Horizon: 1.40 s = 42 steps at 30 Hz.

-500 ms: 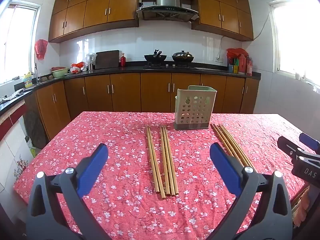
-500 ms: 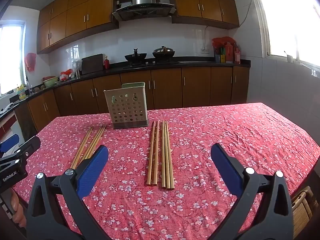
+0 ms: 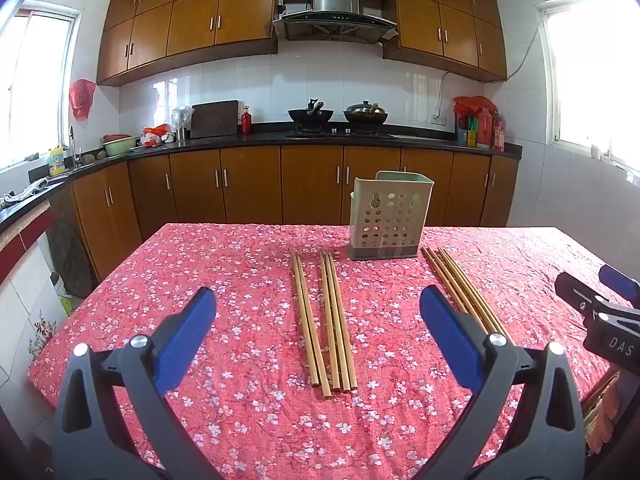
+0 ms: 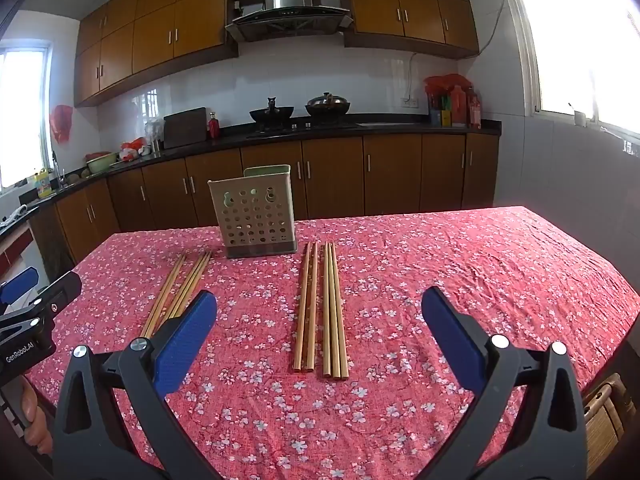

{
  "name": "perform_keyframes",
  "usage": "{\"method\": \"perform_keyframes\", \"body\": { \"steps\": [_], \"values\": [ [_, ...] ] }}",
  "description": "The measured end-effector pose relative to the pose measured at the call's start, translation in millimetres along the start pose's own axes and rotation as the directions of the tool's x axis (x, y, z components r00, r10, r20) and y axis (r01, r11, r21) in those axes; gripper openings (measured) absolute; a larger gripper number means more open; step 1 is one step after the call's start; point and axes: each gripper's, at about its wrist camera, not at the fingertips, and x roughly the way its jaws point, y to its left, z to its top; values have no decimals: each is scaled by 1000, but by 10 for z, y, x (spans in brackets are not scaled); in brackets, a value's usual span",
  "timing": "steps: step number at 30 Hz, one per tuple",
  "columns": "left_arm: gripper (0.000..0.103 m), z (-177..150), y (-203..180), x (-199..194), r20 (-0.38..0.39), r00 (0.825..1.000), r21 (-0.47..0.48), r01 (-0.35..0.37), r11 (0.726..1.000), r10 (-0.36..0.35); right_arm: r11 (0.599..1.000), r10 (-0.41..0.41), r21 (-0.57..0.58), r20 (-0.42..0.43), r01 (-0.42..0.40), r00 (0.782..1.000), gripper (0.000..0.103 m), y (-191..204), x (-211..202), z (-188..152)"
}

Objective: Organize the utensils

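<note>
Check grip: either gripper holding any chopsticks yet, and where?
Nothing held. Left gripper and right gripper both open, above the chopsticks lying on the tablecloth.

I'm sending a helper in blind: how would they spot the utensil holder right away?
Find the table with the red flowered cloth in the middle of the kitchen. Toward its far edge, nearest the stove-side cabinets, stands the holder, between two groups of chopsticks lying flat. It is the only upright thing on the cloth: a pale green box with round holes and a dark base.
</note>
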Motion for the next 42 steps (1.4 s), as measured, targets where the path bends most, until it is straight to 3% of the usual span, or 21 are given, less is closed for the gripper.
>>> {"method": "perform_keyframes", "body": {
  "steps": [42],
  "values": [
    [99, -1, 0, 16, -4, 1000, 3, 1, 1000, -1, 1000, -1, 0, -1, 1, 1000, 101, -24, -14, 14]
  ]
}}
